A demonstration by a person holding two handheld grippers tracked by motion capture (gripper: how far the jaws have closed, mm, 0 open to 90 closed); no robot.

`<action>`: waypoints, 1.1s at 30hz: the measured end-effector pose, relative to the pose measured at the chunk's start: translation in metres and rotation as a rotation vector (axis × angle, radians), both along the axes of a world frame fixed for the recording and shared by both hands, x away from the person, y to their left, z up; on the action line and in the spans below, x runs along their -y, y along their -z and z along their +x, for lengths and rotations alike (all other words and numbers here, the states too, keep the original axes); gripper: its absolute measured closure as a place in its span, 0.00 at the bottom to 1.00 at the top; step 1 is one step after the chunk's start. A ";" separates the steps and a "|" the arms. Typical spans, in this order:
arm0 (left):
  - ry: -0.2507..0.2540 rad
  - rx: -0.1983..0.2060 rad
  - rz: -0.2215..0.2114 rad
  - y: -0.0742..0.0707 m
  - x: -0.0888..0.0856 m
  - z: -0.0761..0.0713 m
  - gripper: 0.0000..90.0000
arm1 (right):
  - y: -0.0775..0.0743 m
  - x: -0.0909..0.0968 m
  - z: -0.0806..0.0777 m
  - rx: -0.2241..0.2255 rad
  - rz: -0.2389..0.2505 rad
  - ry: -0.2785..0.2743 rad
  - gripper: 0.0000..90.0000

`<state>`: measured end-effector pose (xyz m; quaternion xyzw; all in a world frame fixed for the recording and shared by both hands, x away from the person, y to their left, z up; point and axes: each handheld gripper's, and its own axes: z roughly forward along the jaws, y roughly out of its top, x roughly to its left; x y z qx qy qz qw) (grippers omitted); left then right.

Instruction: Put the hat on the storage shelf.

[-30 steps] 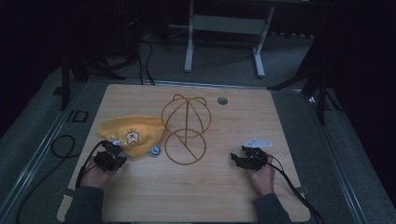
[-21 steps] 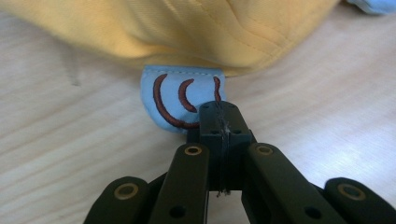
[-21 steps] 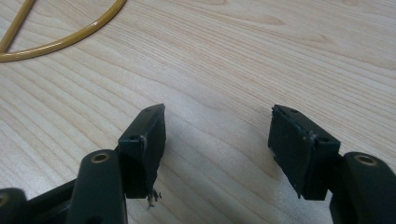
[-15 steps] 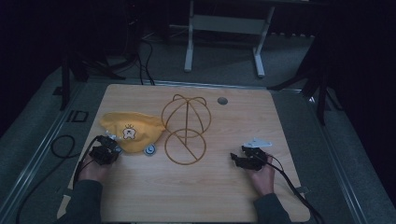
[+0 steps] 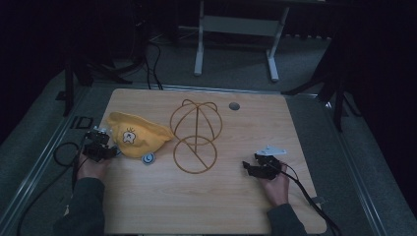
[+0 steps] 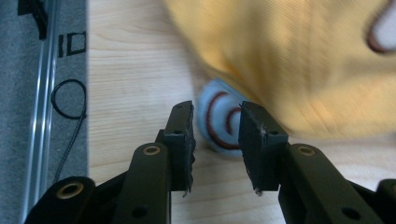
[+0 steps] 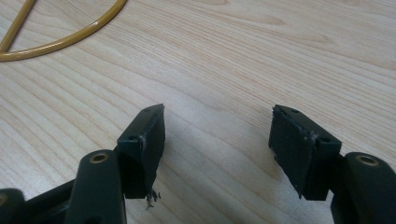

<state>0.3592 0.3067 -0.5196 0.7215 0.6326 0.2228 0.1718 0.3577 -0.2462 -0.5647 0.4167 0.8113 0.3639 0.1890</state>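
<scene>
A yellow cap (image 5: 135, 138) with a cartoon patch lies on the left of the wooden table (image 5: 206, 206), beside a brass wire stand (image 5: 195, 135). A small blue disc (image 5: 148, 158) rests at the cap's near edge. My left gripper (image 5: 110, 150) is at the cap's left side. Its jaws have just been opening and press on nothing. In the left gripper view the open tips (image 6: 215, 114) frame a blue ringed disc (image 6: 215, 133) just beyond them, under the cap's yellow fabric (image 6: 299, 60). My right gripper (image 5: 248, 168) (image 7: 219, 116) stands open over bare wood, right of the stand's loop (image 7: 60, 32).
A grey grommet (image 5: 234, 105) sits near the table's far edge. The metal rail (image 6: 44, 93) and a coiled cable (image 5: 61, 152) run along the table's left side. A white frame (image 5: 236, 24) stands on the floor beyond the table.
My left gripper has moved left along the table and its jaws have parted, letting go of the cap's edge. The cap has bunched into a rounder heap. The right gripper has stayed put.
</scene>
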 end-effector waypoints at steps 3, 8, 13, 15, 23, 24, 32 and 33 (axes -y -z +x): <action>-0.011 -0.014 0.000 0.001 -0.003 0.003 0.70 | 0.000 0.000 0.000 0.000 0.000 0.000 0.40; -0.030 -0.036 -0.026 0.005 -0.005 0.013 0.66 | 0.000 0.000 0.000 0.000 -0.001 0.000 0.40; -0.043 -0.057 -0.041 0.010 -0.007 0.018 0.65 | 0.000 0.000 0.000 0.000 0.000 -0.001 0.40; -0.049 -0.063 -0.052 0.010 -0.008 0.019 0.65 | 0.000 0.000 0.000 0.000 0.000 -0.001 0.40; -0.038 -0.070 -0.103 0.012 -0.007 0.019 0.85 | 0.000 0.000 0.000 0.000 -0.001 -0.002 0.39; -0.024 -0.082 -0.050 0.010 0.000 0.022 0.89 | 0.000 0.000 0.000 0.000 0.000 -0.002 0.39; 0.008 -0.113 0.008 0.000 0.010 0.033 0.98 | 0.000 0.000 0.000 0.000 0.000 -0.003 0.39; 0.013 -0.106 0.008 -0.003 0.011 0.034 0.98 | 0.000 0.000 0.000 -0.001 0.000 -0.002 0.39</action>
